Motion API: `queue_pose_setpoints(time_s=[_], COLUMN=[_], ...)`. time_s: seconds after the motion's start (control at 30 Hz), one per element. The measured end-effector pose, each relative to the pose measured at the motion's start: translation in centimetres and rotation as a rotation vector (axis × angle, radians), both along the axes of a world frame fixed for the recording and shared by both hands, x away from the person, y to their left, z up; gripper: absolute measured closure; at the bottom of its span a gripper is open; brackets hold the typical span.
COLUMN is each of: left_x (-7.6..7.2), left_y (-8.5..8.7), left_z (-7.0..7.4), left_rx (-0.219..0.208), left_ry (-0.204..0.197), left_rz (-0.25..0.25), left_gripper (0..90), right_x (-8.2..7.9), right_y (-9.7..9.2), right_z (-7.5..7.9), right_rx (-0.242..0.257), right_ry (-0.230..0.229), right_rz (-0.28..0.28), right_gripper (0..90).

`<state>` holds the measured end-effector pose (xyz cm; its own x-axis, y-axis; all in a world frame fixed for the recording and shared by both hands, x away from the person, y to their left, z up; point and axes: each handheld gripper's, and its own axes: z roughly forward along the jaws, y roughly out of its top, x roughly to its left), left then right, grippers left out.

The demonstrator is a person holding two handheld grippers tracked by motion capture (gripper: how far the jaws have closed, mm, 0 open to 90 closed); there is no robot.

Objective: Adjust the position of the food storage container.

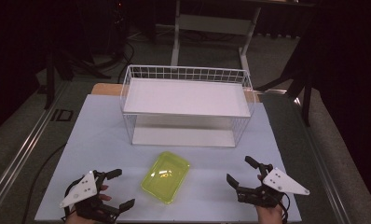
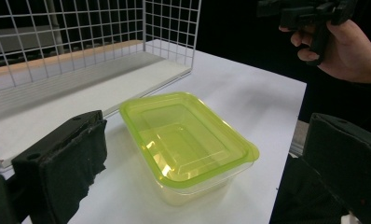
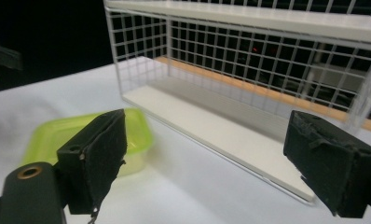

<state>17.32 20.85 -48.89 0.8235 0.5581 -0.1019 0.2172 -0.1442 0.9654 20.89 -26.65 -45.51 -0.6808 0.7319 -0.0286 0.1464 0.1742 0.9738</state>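
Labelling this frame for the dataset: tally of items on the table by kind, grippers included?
Yellow-green plastic container: 1
White wire shelf rack: 1
Handheld grippers, left gripper and right gripper, both with jaws apart and holding nothing: 2
Total: 4

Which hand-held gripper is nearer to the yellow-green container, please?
Left, slightly. The left hand-held gripper sits just left of the yellow-green container, jaws open. The right hand-held gripper sits farther off on its other side, also open.
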Motion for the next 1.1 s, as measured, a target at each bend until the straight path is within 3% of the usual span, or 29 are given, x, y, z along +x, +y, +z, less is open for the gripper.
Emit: queue_pose_setpoints(time_s=[0.13, 0.27, 0.37, 0.47, 0.83, 0.93, 1.03, 1.1], left_x=[-0.1, -0.2, -0.1, -0.1, 0.0, 0.0, -0.2, 0.0], left_y=[-0.1, 0.0, 0.1, 0.2, -0.3, -0.6, -1.2, -1.9], left_z=[0.3, 0.6, 0.6, 0.5, 0.3, 0.4, 0.4, 0.6], left_rx=[0.021, 0.004, -0.045, -0.047, 0.006, 0.005, 0.009, 0.019], left_ry=[0.007, 0.004, 0.018, 0.016, -0.006, 0.070, 0.085, 0.123], left_rz=[-0.002, -0.005, -0.010, -0.005, -0.003, -0.042, -0.040, -0.032], left_gripper=[0.6, 0.6, 0.6, 0.6, 0.5, 0.5, 0.5, 0.6], right_x=[0.1, -0.1, -0.1, -0.1, -0.1, -0.1, -0.1, -0.2], right_y=[0.0, 0.0, 0.0, 0.1, 0.4, 0.3, 0.2, 0.2], right_z=[-0.1, 0.0, 0.1, 0.1, -0.1, 0.0, 0.1, 0.1], right_rx=[0.006, 0.011, 0.009, 0.005, 0.005, 0.015, 0.021, 0.019], right_ry=[0.008, -0.004, -0.003, 0.006, 0.013, 0.012, 0.007, 0.006], right_rz=[-0.006, -0.013, -0.016, -0.006, 0.004, 0.002, -0.003, -0.007], right_gripper=[13.2, 13.2, 13.2, 13.2, 13.2, 13.2, 13.2, 13.2])
